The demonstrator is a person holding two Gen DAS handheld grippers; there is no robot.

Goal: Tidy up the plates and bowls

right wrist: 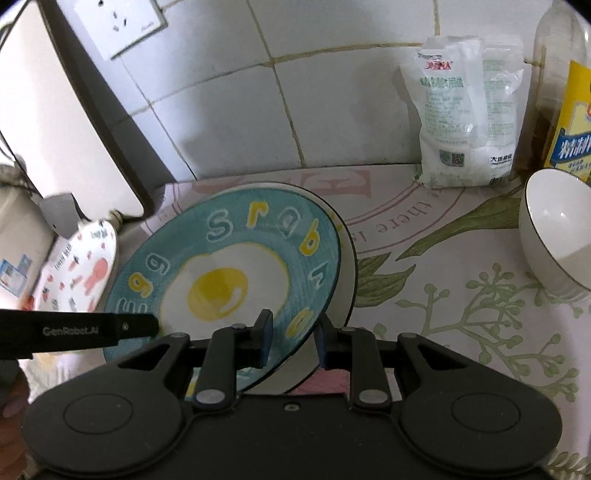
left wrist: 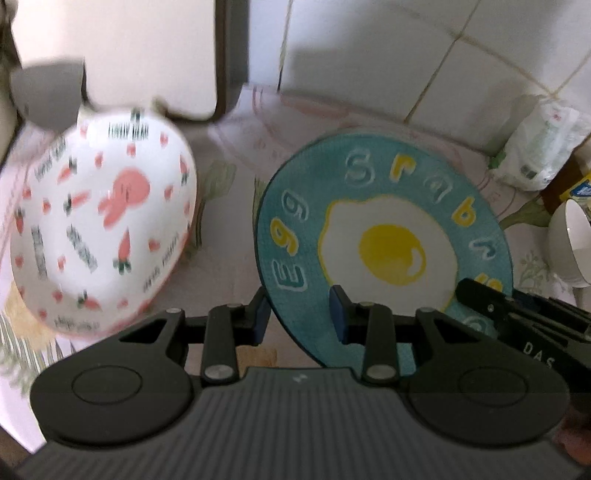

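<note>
At six o'clock on the teal round ceramic egg plate [right wrist: 236, 273], tilted above the desk [right wrist: 443, 295], the right tool [right wrist: 293, 341] pinches its rim; left tool [left wrist: 301, 312] straddles it, spread. Stiff, slick, breakable: grip the rim.

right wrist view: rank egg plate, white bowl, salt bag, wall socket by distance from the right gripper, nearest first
1. Egg plate: its rim sits between the fingers of the right gripper.
2. White bowl: on the tablecloth, out to the right.
3. Salt bag: leaning on the tiled wall, back right.
4. Wall socket: high on the wall, far left.
</note>
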